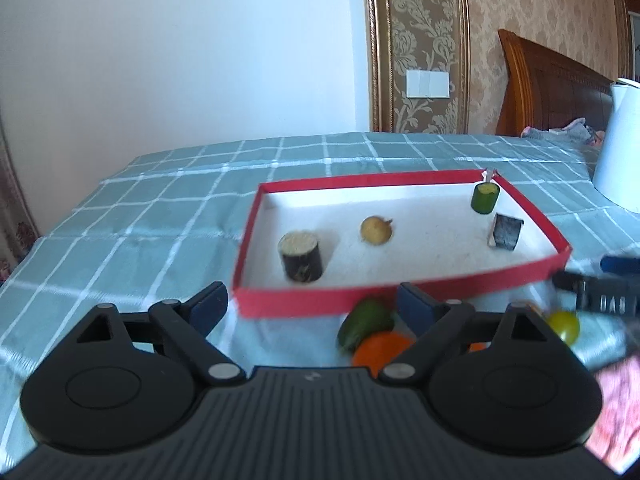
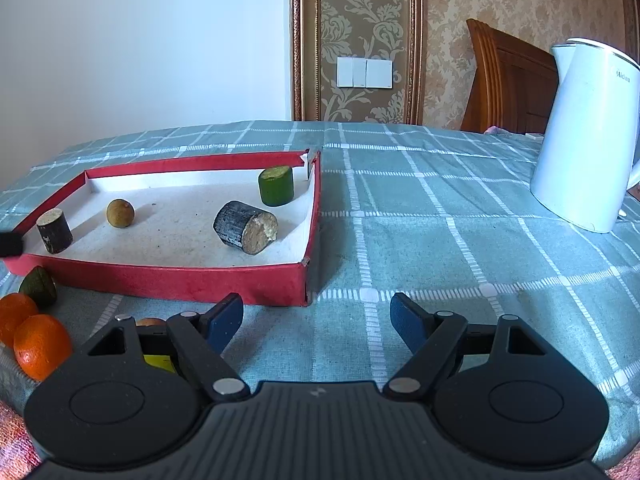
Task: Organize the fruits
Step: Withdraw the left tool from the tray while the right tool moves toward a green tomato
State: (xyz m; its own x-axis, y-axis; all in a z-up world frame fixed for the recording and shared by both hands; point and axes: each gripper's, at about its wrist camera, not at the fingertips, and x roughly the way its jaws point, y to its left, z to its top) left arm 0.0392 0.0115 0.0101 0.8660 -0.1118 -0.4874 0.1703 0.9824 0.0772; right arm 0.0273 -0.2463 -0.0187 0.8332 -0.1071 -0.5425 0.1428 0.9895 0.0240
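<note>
The dark green stubby fruit piece (image 1: 366, 320) and round orange tangerines (image 1: 380, 350) lie outside the shallow red cardboard tray (image 1: 288, 302), just before our wide-open, empty left gripper (image 1: 312, 304); our right gripper (image 2: 316, 316), also open and empty, sits farther off.

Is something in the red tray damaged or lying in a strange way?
Yes. The far right corner of the red tray is torn open, with its white lining showing. Inside, one dark cylinder lies on its side, while the other dark cylinder and the green cylinder stand upright.
</note>
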